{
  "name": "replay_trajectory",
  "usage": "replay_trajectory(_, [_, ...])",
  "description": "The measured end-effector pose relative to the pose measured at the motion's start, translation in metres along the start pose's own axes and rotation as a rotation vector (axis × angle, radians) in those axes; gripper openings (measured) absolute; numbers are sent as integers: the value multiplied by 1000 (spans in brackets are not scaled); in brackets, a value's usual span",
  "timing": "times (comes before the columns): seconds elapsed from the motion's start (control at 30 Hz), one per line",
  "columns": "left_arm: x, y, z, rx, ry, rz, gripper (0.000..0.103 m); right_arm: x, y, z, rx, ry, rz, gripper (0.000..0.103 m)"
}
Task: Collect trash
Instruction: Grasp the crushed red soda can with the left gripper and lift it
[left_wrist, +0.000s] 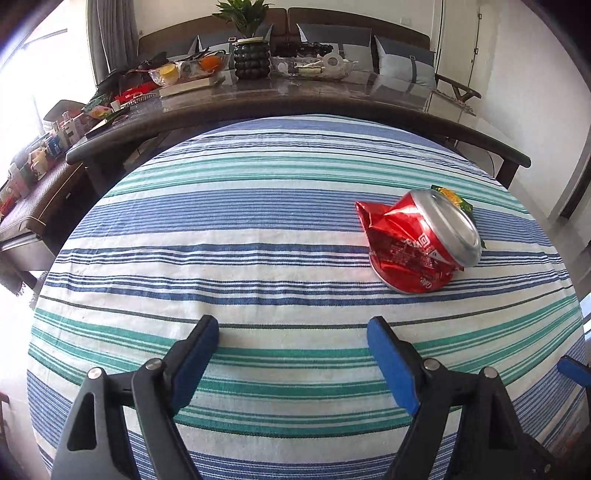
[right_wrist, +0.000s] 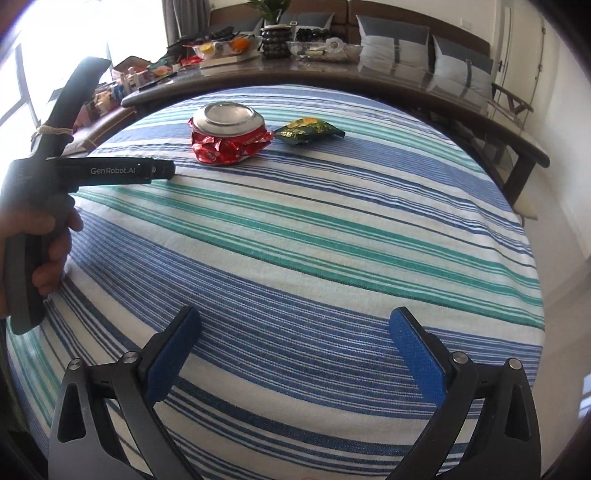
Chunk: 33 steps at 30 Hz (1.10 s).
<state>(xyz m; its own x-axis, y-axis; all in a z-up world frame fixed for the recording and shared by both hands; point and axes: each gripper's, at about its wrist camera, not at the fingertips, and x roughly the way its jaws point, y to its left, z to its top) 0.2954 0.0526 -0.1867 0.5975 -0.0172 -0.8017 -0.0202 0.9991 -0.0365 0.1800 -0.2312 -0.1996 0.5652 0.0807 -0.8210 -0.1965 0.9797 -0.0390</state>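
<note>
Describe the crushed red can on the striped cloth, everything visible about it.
The crushed can is red metal with white print, a Coke logo readable in the left wrist view. Its body is crumpled into sharp folds, while one silver round end remains intact and is tilted up. It rests on the striped tablecloth, on the far half. A green snack wrapper lies beside it; whether they touch is unclear. Neither gripper holds it: left gripper and right gripper are both open, short of it.

A blue, green and white striped tablecloth (left_wrist: 258, 236) was spread; beyond it, a dark glossy table (left_wrist: 332, 96) was loaded with a black knobbly vase (left_wrist: 251, 59).
</note>
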Motion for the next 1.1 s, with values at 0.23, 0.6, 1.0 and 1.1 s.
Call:
replay_trajectory(0.23, [-23,-30,25,142,-71,-220,85,1,0,1,0,1,-1,102])
replay_trajectory(0.6, [6,-62,84,389,24,-354,85,1,-1,1,4,0,3,103])
replay_trajectory(1.0, [-35,-61,37,485,36,-437,85,2,-2,1,6,-1,5,103])
replay_trajectory(1.1, [-24,-73,33,551,10,-393,85,2,-2,1,5,0,4,103])
